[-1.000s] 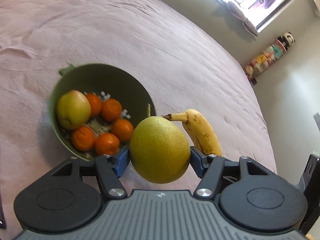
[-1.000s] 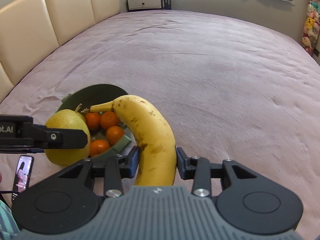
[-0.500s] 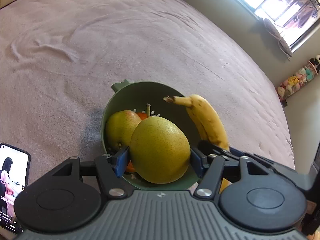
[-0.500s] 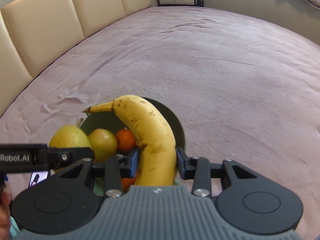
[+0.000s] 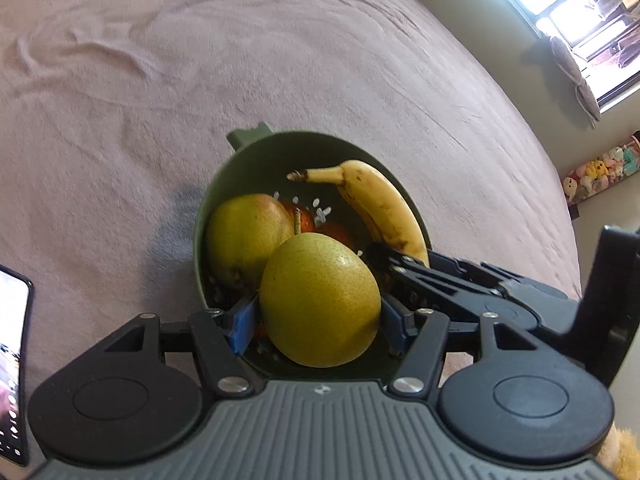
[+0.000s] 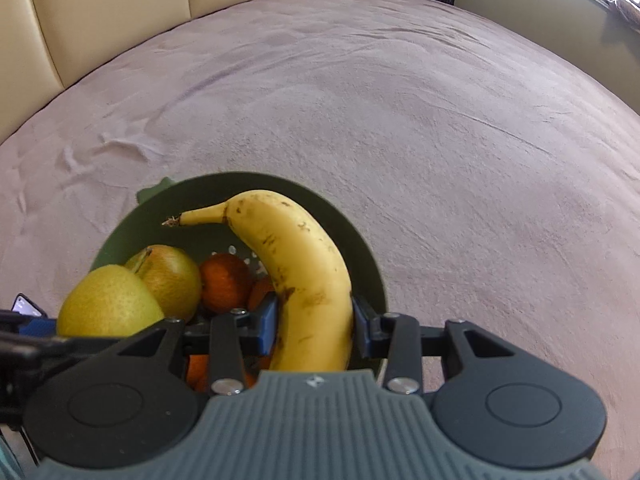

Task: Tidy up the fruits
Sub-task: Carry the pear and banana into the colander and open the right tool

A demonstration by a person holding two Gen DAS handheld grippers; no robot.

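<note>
Two grippers hang over the green bowl (image 5: 256, 152) on the bed (image 5: 280, 60): the left gripper (image 5: 318, 322) clamps a yellow-green pear (image 5: 320, 300) between its blue pads, stem pointing away, just above the bowl's near side. The right gripper (image 6: 314, 326) grips a spotted banana (image 6: 300, 264) by its lower half, the stem end reaching out over the bowl, where a second pear (image 6: 172, 280) and oranges (image 6: 224, 282) lie. No readable writing shows; a phone (image 5: 12, 360) at the left edge is too blurred to read.
</note>
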